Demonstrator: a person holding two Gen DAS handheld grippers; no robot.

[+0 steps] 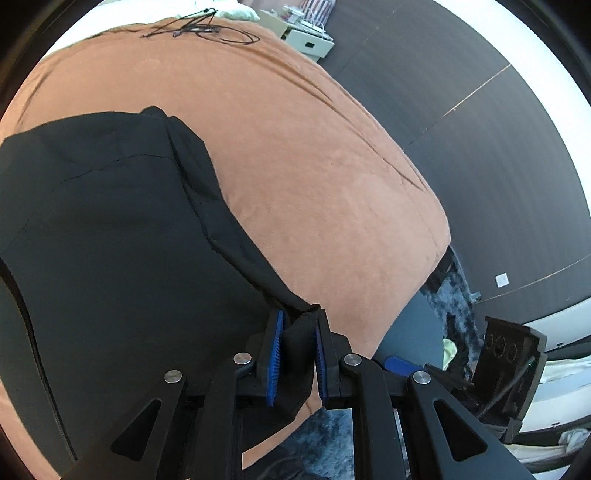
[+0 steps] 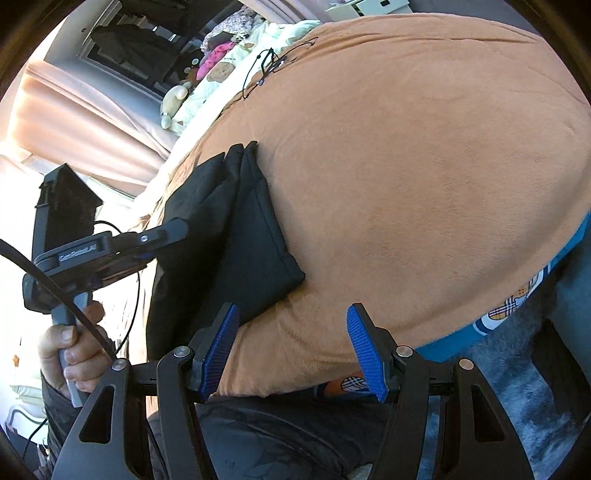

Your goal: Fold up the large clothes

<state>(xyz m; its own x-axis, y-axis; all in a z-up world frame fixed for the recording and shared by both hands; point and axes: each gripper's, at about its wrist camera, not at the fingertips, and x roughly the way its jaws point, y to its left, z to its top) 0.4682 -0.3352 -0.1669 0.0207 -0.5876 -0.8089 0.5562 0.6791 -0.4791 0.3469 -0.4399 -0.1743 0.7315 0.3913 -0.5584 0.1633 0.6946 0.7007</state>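
While the left claw (image 1: 298,354) pinches a corner of the black garment (image 1: 110,229) between its blue pads, the right claw (image 2: 291,347) stands open over the bed edge with nothing between its jaws.

Key relation: in the left wrist view the garment runs from the clamped corner up toward 10 o'clock, folded edge as long axis along that line. In the right wrist view the folded bundle sits at 11 o'clock from the open claw, its near corner just beside the left pad, not touching as far as I can tell. The left claw is on the cloth; the right is near but free. My read: the next move needs the right claw to take that near corner or edge.

The person's hand (image 2: 74,350) grips the left tool's handle at 9 o'clock in the right view.

Surface: orange blanket (image 1: 314,166) on a bed, soft, lightly creased. Thin black cable (image 1: 199,29) lies at the far end, 12 o'clock, well apart from the garment.

Room: shaggy grey rug (image 1: 450,295) beside the bed, dark floor (image 1: 480,129), white nightstand (image 1: 306,40), curtains (image 2: 85,110), plush toys (image 2: 218,70).
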